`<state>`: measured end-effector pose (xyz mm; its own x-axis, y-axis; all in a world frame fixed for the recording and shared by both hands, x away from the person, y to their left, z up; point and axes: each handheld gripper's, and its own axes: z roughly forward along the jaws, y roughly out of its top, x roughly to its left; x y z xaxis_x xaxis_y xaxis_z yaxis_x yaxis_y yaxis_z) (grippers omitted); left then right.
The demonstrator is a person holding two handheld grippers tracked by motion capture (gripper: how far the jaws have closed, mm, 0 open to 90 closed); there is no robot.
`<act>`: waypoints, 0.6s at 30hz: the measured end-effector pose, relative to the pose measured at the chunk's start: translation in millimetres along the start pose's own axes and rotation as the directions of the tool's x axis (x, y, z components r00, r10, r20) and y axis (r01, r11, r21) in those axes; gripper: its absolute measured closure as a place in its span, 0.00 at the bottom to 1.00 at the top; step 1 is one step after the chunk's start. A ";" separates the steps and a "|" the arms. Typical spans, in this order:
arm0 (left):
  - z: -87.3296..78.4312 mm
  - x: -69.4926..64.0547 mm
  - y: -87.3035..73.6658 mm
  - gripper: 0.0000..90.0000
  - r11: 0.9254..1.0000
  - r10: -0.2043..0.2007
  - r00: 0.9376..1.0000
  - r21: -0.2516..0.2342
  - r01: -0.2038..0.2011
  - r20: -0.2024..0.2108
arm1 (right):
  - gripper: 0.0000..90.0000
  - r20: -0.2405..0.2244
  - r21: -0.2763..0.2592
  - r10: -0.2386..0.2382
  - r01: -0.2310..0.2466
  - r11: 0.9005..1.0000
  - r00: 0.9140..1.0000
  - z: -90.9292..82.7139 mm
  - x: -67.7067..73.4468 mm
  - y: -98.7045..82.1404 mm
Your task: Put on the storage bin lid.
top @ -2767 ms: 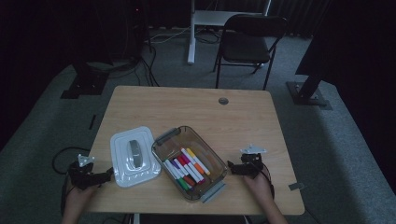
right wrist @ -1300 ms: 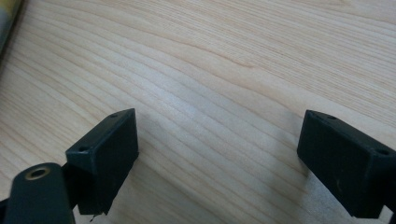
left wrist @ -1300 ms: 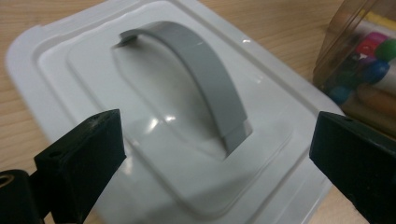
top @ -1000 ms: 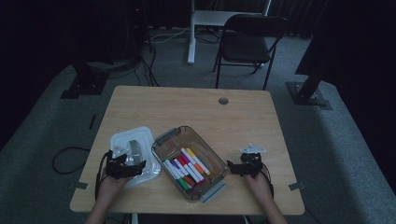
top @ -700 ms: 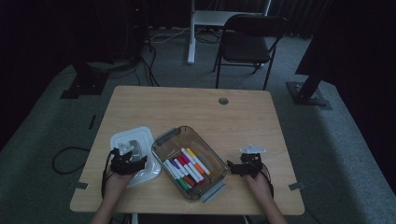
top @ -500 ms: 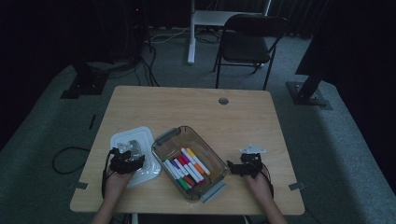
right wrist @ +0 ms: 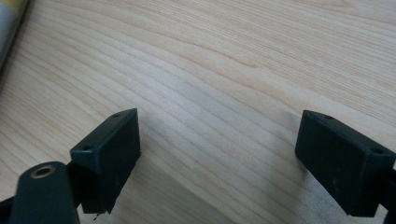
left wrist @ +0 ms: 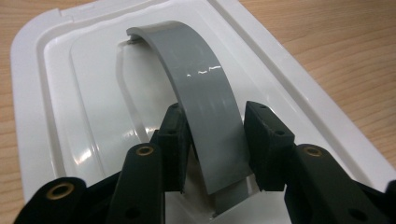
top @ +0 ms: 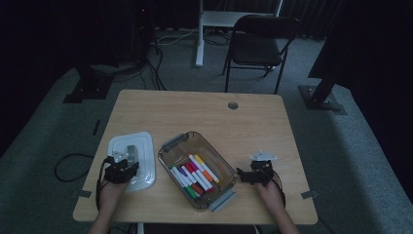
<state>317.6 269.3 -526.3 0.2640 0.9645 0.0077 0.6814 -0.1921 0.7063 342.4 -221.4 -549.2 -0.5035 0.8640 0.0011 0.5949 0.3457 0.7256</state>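
A white container lid (top: 139, 146) lies flat on the wooden table at front left, with an arched grey handle (left wrist: 205, 102) on top. My left gripper (top: 124, 165) reaches over the lid's near end. Its jaws have just been closing, and the pads (left wrist: 175, 140) now touch both sides of the handle (top: 130, 152). The white lid (left wrist: 56, 107) stays flat under them. A clear container (top: 168, 146) holding several coloured markers (top: 195, 173) stands at the front middle. My right gripper (top: 242, 174) rests to its right, jaws wide open over bare wood (right wrist: 217, 154).
A grey latch (top: 222, 201) sticks out from the container's near corner, another at its far end (top: 171, 142). A round cable hole (top: 233, 105) sits near the table's far edge. Behind the table stand a dark chair (top: 258, 46) and a white desk leg (top: 198, 34).
My left hand came in from the table's left edge onto the lid, and its jaws closed around the grey handle. The right gripper kept still.
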 end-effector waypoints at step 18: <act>-3.8 6.7 -0.1 0.55 0.999 -0.040 0.999 -0.015 0.040 0.023 | 0.15 -0.131 -0.083 -0.050 0.040 0.996 0.990 -7.5 16.0 13.1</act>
<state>316.7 276.5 -523.6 0.2518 0.9671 -0.0365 0.6808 -0.1502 0.7168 337.5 -205.8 -534.6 -0.6103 0.7903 0.0544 0.5205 0.3483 0.7796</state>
